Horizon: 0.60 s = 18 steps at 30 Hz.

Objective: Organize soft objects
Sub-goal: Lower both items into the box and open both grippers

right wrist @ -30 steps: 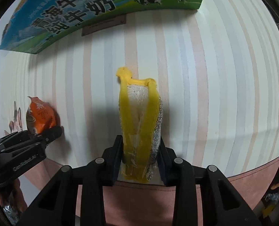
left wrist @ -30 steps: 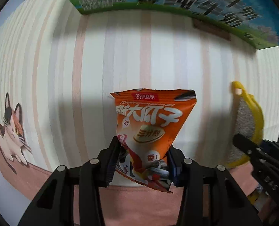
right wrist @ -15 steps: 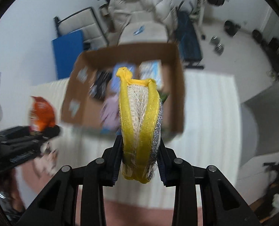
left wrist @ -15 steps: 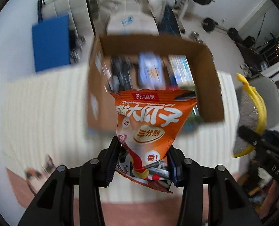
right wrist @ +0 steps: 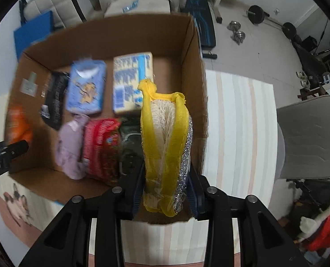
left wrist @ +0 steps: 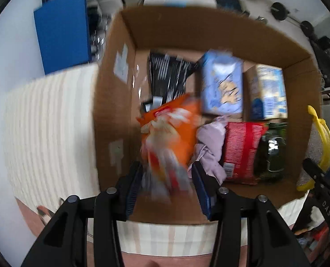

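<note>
Left wrist view: left gripper (left wrist: 167,188) spread, blurred orange snack bag (left wrist: 169,142) between its fingers over the cardboard box (left wrist: 209,33). Right gripper (right wrist: 166,191), fingers marked "Robot.AI", clamps the yellow scrubber (right wrist: 165,146).

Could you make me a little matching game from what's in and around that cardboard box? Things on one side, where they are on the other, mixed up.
Things:
1. orange snack bag
2. yellow scrubber
3. red packet
4. black packet

Places:
A. lying in the box between the lilac cloth and the dark green packet
B. between the left gripper's fingers
C. far left corner of the box
D. clamped in the right gripper

Pairs: 1-B, 2-D, 3-A, 4-C
</note>
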Available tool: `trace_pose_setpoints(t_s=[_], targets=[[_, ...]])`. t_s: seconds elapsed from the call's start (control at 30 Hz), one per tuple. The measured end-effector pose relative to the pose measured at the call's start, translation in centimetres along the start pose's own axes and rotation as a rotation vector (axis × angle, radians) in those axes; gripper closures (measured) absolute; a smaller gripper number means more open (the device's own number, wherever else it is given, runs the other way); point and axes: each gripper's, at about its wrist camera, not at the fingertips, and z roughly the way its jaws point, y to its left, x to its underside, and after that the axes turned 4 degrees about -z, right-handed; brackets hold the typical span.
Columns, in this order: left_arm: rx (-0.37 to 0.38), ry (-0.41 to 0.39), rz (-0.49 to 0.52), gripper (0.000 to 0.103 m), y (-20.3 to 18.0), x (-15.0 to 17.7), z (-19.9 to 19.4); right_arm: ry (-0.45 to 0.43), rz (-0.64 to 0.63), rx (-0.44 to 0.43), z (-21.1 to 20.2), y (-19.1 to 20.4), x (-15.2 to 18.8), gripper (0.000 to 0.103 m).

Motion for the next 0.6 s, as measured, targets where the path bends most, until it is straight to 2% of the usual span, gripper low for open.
trace_pose_setpoints(t_s=[0.07, 0.1, 0.37, 0.5, 0.53, 0.6], targets=[[0.008, 0.031, -0.013, 0.056, 0.2, -0.2, 1.1, 0.002, 0.012, -0.002, 0.6, -0.1, -0.1, 0.056], [0.005, 0.031, -0.013, 0.049, 0.3, -0.2, 1.2, 0.001, 0.018, -0.001, 0.7, 0.0, -0.3, 0.049], [0.012, -0.008, -0.016, 0.020, 1.1, 0.1, 0.8, -0.002, 0.050, -0.028, 0.7, 0.0, -0.1, 0.036], [0.023, -0.029, -0.022, 0.009, 1.5, 0.3, 0.3, -0.004, 0.046, -0.045, 0.5, 0.6, 0.1, 0.016], [0.035, -0.033, -0.024, 0.009, 1.5, 0.3, 0.2, -0.004, 0.047, -0.052, 0.6, 0.8, 0.0, 0.009], [0.033, -0.053, -0.025, 0.009, 1.7, 0.7, -0.5, -0.010, 0.049, -0.067, 0.6, 1.2, 0.0, 0.003]])
